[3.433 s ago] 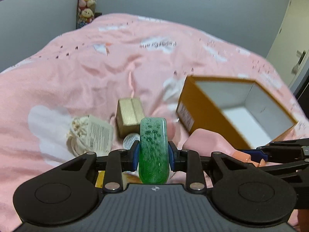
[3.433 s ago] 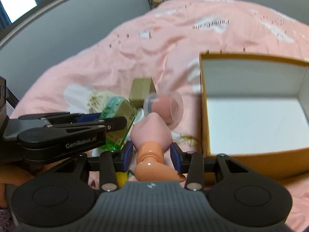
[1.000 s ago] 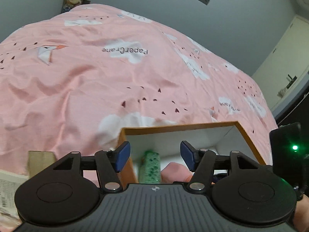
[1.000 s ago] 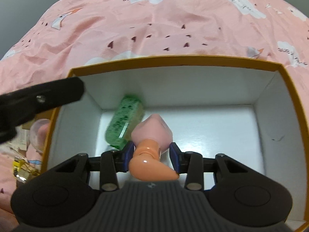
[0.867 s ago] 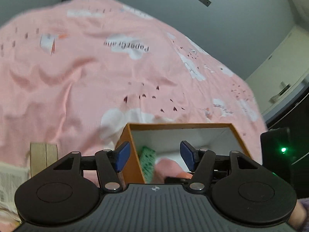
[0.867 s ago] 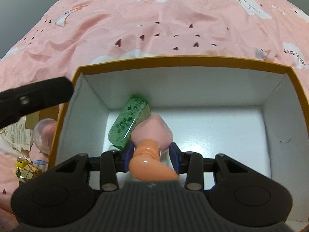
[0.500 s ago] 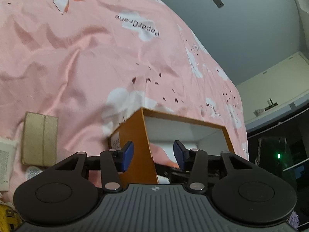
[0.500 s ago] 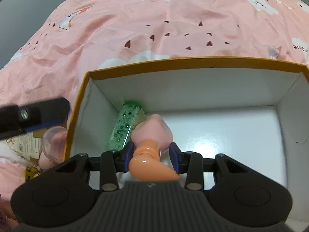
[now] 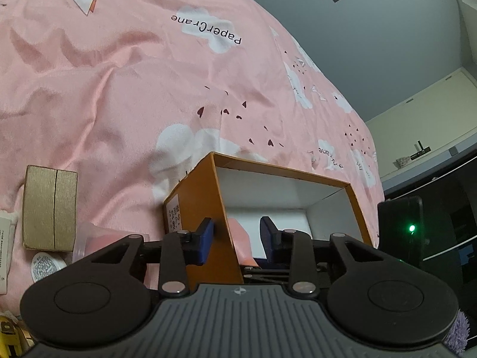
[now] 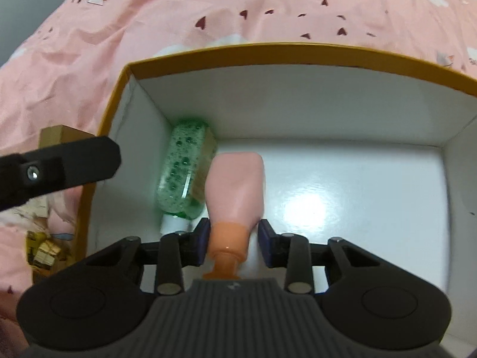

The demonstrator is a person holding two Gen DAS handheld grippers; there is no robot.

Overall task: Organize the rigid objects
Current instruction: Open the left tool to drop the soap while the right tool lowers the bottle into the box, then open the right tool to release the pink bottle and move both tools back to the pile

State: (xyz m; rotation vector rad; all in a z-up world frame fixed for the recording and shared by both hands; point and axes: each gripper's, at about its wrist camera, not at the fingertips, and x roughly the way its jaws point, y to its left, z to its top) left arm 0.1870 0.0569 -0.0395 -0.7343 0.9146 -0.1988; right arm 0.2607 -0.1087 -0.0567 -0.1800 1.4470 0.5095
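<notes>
I see a cardboard box (image 10: 268,56) with a glossy white floor, a clear green plastic bottle (image 10: 183,173), and a crumpled pink cloth bedcover (image 9: 119,89).

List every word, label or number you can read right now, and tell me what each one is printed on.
"PaperCrane": on a white cloud of the pink bedspread, seen upside down.
Partial "...ane": on another cloud near the right edge, cut off.
White label on the side of the orange box: too small to read.
Round white sticker by the gold box: fine print, unreadable.
Green bottle and pink bottle: no legible text.
</notes>
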